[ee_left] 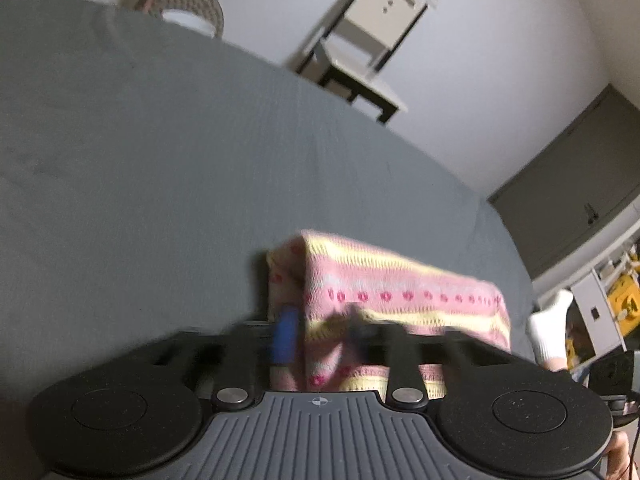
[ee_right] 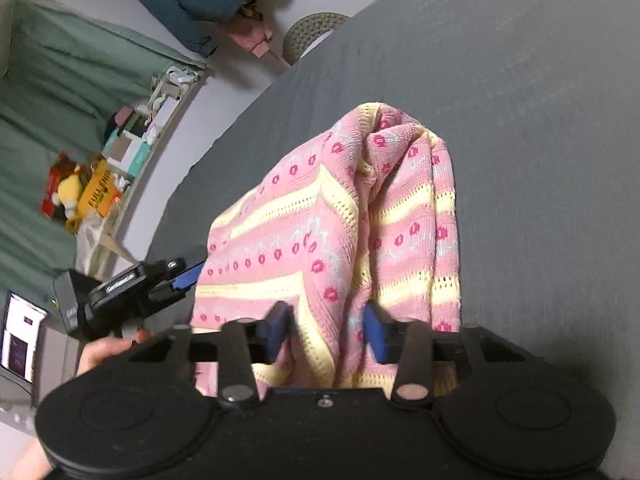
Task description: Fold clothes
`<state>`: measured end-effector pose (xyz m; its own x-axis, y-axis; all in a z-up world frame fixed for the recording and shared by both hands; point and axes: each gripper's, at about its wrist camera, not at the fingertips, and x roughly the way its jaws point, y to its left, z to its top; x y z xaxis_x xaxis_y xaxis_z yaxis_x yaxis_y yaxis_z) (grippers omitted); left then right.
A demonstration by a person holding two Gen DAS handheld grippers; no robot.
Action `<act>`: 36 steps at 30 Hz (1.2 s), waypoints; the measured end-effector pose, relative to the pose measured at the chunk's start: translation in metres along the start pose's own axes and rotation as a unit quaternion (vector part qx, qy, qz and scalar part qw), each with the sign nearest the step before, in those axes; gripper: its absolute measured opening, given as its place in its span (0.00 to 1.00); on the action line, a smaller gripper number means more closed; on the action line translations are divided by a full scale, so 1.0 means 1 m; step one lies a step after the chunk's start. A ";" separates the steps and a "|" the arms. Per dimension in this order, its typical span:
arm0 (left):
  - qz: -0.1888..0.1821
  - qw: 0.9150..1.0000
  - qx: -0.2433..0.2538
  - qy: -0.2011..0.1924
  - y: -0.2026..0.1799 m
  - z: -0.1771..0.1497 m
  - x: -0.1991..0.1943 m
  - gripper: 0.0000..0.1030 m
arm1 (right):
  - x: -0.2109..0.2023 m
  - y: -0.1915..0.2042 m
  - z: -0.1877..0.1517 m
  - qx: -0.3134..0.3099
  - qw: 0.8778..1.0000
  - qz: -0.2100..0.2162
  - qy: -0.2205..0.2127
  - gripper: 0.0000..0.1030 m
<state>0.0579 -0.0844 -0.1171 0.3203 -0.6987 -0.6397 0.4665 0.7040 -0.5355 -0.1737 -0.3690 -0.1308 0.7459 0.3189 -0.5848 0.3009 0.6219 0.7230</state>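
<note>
A pink knit sweater (ee_right: 320,216) with yellow stripes and red dots hangs bunched over the grey bed sheet (ee_right: 520,120). A thick fold of it fills the gap between the blue pads (ee_right: 376,336) of my right gripper (ee_right: 328,332), which is shut on it. In the left wrist view, blurred, the sweater (ee_left: 400,284) passes between the narrow jaws of my left gripper (ee_left: 322,332), shut on its edge. The right wrist view shows the left gripper (ee_right: 192,272) at the sweater's left edge, held by a hand (ee_right: 104,352).
The grey sheet (ee_left: 160,160) stretches far ahead. Beyond the bed stand a white and black chair (ee_left: 360,40), a woven basket (ee_left: 192,0) and a grey cabinet (ee_left: 572,184). A white-socked foot (ee_left: 552,320) shows at the right. A shelf with toys (ee_right: 80,192) lies to the left.
</note>
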 end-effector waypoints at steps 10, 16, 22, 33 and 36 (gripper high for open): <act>0.053 0.993 0.104 0.029 -0.021 0.024 0.012 0.06 | -0.004 -0.005 0.001 -0.012 1.000 -0.012 0.008 0.22; 0.032 0.995 0.097 0.001 -0.023 0.015 -0.029 0.06 | -0.020 0.011 -0.001 -0.056 0.998 -0.018 0.011 0.46; -0.014 0.986 0.159 -0.040 -0.048 -0.032 -0.068 0.07 | -0.030 0.023 -0.014 -0.085 0.996 -0.026 0.005 0.46; 0.037 0.935 0.354 -0.013 -0.099 -0.105 -0.093 0.07 | -0.016 0.116 -0.093 -0.547 0.829 -0.110 -0.038 0.46; 0.060 0.918 0.392 -0.013 -0.108 -0.117 -0.097 0.07 | -0.020 0.126 -0.119 -0.635 0.761 -0.123 -0.051 0.46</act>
<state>-0.1198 -0.0777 -0.0621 0.4234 -0.6315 -0.6495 0.8729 0.4761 0.1061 -0.2209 -0.2121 -0.0722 0.8215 0.0647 -0.5665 -0.3298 0.8644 -0.3796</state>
